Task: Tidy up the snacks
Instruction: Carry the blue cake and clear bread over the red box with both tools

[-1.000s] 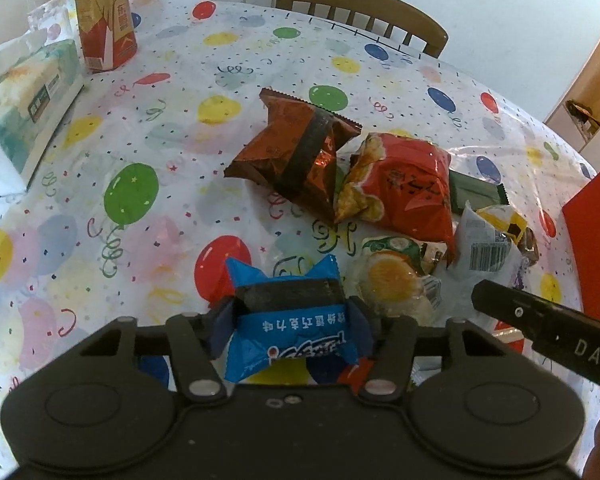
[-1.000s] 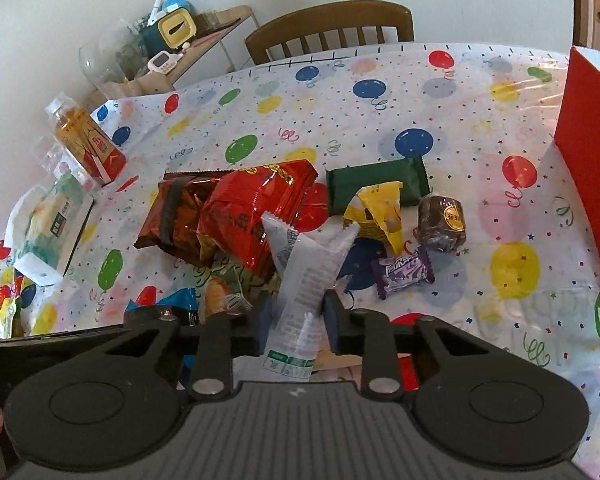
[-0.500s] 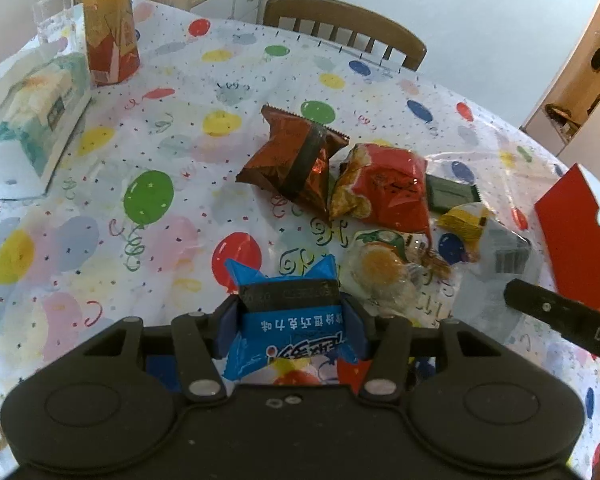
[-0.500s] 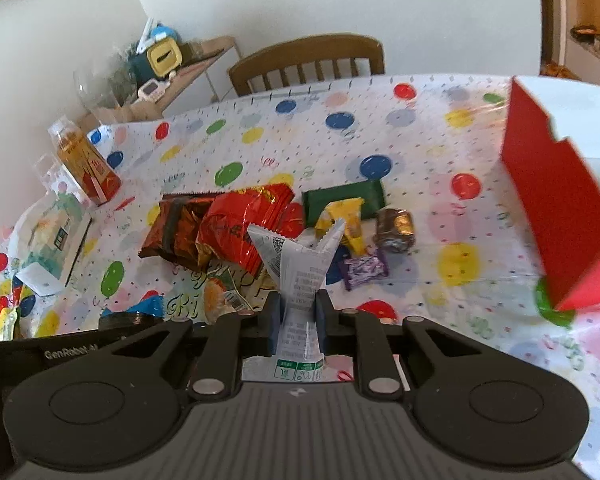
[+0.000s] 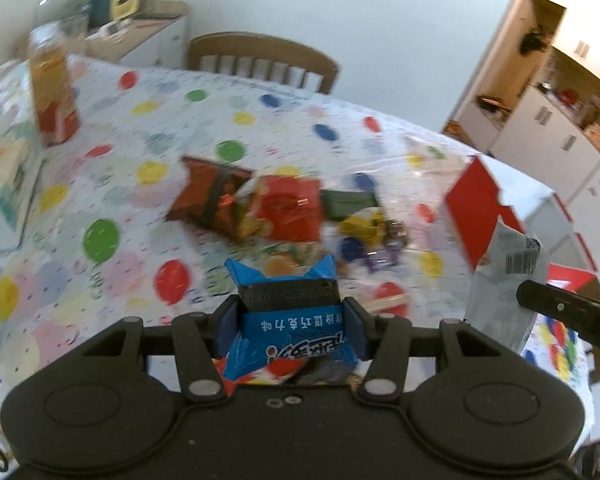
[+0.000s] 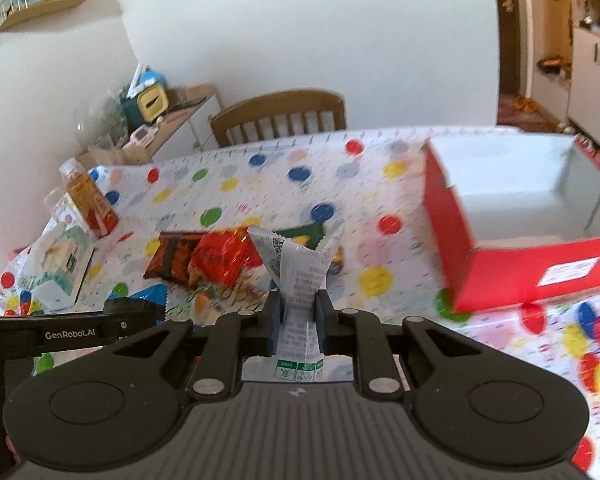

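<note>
In the left wrist view, the left gripper points downward at a slant over the table, and its two blue pads are pressed on a blue snack packet that stands upright between them, clear of the cloth (its jaws have just been closing a little on this packet). Beyond it, in the middle of the table, lies the pile of other snacks: a brown bag, a red bag, a green packet and some small sweets that are too blurred to tell apart. To the far right stands the red box, and in front of it the right gripper's finger comes into the picture with a white packet. In the right wrist view, the right gripper also tilts downward and holds that white packet pinched tightly at its middle, so the top fans out above the pads (here too the jaws have just been closing on it). The red box is open, with a white inside, and stands to the right of the gripper on the table. The snack pile lies straight beyond the held packet. At the left edge the left gripper shows as a black bar, with the blue packet behind it.
</note>
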{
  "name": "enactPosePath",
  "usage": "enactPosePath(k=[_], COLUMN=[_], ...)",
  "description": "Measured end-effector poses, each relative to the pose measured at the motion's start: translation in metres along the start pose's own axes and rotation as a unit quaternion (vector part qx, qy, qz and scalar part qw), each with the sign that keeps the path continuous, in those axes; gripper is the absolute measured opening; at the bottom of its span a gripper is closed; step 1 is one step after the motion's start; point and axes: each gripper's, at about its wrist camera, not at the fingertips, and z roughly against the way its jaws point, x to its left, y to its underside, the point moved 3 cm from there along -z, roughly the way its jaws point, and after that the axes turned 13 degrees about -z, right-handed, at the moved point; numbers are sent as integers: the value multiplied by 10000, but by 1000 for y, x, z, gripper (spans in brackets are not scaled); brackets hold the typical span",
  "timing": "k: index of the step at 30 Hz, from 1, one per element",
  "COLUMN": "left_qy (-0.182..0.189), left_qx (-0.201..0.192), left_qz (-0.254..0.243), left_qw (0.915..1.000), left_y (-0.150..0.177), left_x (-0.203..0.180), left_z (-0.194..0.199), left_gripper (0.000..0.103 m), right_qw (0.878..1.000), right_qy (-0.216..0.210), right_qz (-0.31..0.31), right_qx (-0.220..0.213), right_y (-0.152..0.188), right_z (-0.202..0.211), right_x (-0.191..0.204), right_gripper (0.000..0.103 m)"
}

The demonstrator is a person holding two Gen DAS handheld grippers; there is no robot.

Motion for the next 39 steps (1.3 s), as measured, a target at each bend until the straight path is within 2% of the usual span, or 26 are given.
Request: enactPosePath(k=[9,20,30,39], left_qy=[493,842,968,912], left_qx=[-317,-320,-301,-91], left_qz=[-629,-1039,-1211,-1248], left_qw=[9963,9905,9874,9879], left_y=[-31,-70,-116,-146], left_x=[-60,-143,-228,-286], left_z=[15,-11,-50,-97], left_gripper=[52,52,52,52], right_qw=[9987,9976,9980,9983], right_qy=[337,562,553,579], right_qz=[-78,-120,-65,50], right_qx=[-366,-386,-311,-67], right_y=[-30,-76,-137,-182], right_z=[37,42,22,-22], right_x=[-44,-116,-188,-236], right_gripper=[17,17,17,17])
